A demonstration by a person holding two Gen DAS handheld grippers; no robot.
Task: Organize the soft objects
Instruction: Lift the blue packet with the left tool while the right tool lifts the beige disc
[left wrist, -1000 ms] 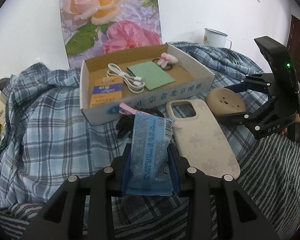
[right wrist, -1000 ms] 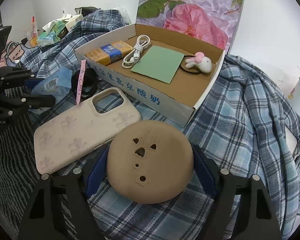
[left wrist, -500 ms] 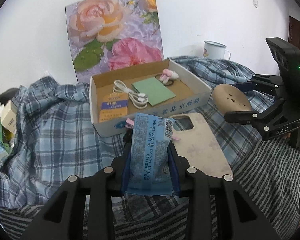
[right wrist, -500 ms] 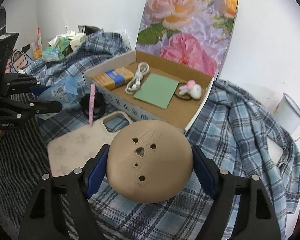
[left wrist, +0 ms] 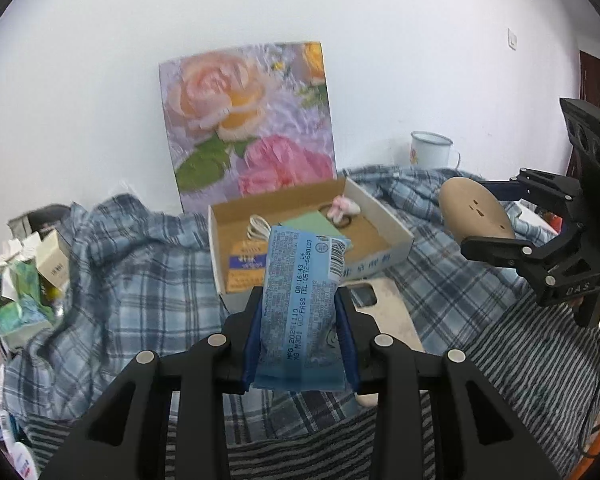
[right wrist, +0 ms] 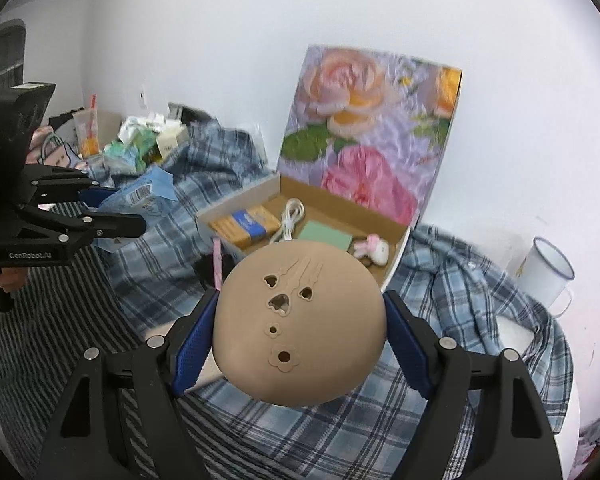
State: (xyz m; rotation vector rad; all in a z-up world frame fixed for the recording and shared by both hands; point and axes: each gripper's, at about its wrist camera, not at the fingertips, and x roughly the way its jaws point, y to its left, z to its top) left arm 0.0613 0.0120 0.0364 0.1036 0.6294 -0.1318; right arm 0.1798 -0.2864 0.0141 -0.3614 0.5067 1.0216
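Note:
My left gripper (left wrist: 300, 340) is shut on a blue tissue packet (left wrist: 302, 304) and holds it up above the bed; the packet also shows in the right wrist view (right wrist: 138, 196). My right gripper (right wrist: 300, 320) is shut on a round tan silicone pad (right wrist: 300, 324) with small cut-out holes, raised in the air; it also shows in the left wrist view (left wrist: 476, 210). An open cardboard box (left wrist: 396, 232) lies behind both, holding a cable (right wrist: 290, 220), a green card (right wrist: 326, 234), a yellow-blue pack (right wrist: 246, 224) and a pink bunny hair tie (right wrist: 372, 250).
A beige phone case (left wrist: 396, 312) lies on the bed in front of the box. A floral board (left wrist: 248, 120) leans on the wall behind it. A white enamel mug (right wrist: 542, 276) stands at the right. Clutter (left wrist: 20, 280) is piled at the far left.
Both grippers have risen and pulled back with their objects. The box and phone case look smaller and farther below.

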